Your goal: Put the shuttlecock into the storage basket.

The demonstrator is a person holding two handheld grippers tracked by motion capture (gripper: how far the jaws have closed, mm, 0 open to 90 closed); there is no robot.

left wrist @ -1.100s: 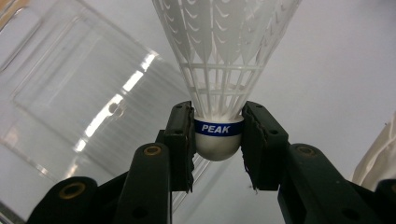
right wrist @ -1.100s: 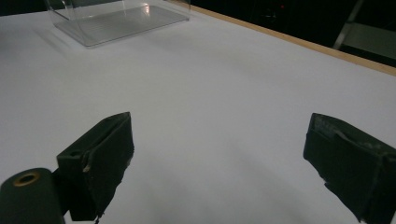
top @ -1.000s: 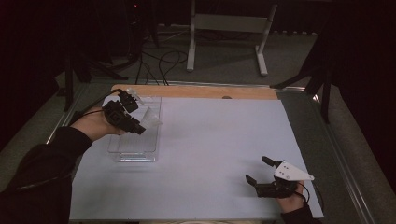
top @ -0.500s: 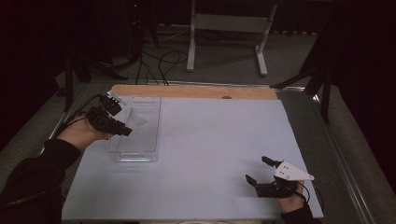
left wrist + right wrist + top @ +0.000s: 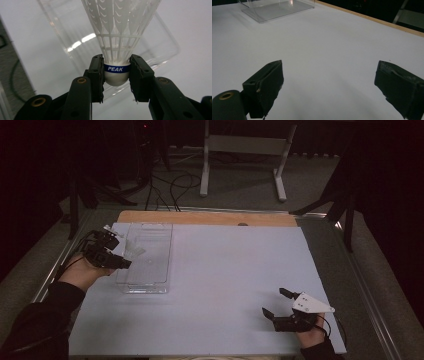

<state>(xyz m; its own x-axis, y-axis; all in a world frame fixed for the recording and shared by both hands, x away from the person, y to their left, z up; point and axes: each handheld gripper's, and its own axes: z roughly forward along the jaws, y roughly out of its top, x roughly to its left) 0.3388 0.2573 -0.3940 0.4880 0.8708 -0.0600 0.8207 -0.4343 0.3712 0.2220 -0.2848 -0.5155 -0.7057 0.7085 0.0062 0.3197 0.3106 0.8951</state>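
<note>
High view showed the right tool (image 5: 275,306) nearest, at the worktop's (image 5: 225,270) near right corner, its hand low at the front edge and largely cut off by the frame, jaws spread wide with nothing between them; in the right gripper view both black pads (image 5: 265,85) stood well apart over bare white surface. Farther off on the left, the left hand (image 5: 85,272) came in from a dark sleeve and held the left tool (image 5: 120,262) level at the near left side of the clear plastic tray (image 5: 150,287). That tool was clenched on the white shuttlecock (image 5: 117,72), gripping its rounded cork at the blue PEAK band, skirt pointing away over the tray. The skirt's top was cut off. Beyond lay the wooden edge strip (image 5: 200,217), floor cables (image 5: 172,182) and a metal stand (image 5: 245,145).
</note>
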